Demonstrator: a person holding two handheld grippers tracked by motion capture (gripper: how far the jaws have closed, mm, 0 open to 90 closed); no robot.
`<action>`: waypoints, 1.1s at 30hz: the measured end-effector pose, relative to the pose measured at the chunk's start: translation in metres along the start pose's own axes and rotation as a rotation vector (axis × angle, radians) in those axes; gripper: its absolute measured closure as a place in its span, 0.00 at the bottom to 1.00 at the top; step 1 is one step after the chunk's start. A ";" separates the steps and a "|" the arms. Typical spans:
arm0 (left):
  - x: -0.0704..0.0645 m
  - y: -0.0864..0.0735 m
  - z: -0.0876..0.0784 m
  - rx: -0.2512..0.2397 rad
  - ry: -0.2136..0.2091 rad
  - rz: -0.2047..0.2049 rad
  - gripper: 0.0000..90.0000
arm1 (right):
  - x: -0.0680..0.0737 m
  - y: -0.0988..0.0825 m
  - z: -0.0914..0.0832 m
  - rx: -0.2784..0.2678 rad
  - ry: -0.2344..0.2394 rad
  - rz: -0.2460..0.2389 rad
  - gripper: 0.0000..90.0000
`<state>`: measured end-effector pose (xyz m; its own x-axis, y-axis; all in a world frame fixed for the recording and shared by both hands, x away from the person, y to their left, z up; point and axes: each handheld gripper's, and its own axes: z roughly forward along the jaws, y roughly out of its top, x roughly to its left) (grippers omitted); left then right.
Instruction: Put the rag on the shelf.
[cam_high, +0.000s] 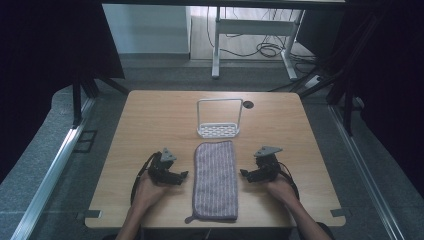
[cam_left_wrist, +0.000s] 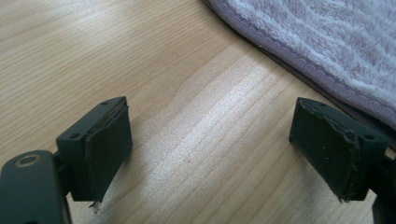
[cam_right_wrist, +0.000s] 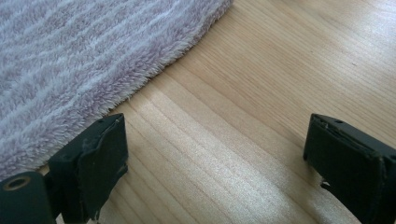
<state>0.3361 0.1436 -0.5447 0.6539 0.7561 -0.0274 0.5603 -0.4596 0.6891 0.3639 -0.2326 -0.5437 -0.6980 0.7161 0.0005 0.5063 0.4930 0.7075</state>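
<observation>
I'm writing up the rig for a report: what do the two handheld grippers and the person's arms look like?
Both are black. The left gripper and right gripper each carry a grey three-cornered plate on top and trail a black cable back past the hand. Each has two blocky black jaws faced with dark pads, frayed at the edges, with small screw holes in the jaw bodies. The forearms are bare, no sleeves showing.

Towel: cut off by my left gripper view's top and right edges; right gripper view crops it likewise.
</observation>
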 end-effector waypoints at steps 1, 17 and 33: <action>0.000 0.000 0.000 -0.001 0.003 -0.004 0.14 | 0.000 0.000 0.000 0.000 0.000 -0.001 0.06; -0.002 -0.001 0.000 -0.003 0.017 -0.026 0.14 | 0.000 0.001 0.001 0.000 0.001 0.002 0.05; -0.003 0.004 0.000 0.024 0.016 -0.038 0.15 | 0.000 0.006 -0.001 0.040 0.008 0.001 0.12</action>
<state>0.3364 0.1393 -0.5417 0.6235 0.7807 -0.0415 0.5970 -0.4411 0.6701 0.3668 -0.2304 -0.5388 -0.7011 0.7130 0.0071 0.5272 0.5116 0.6784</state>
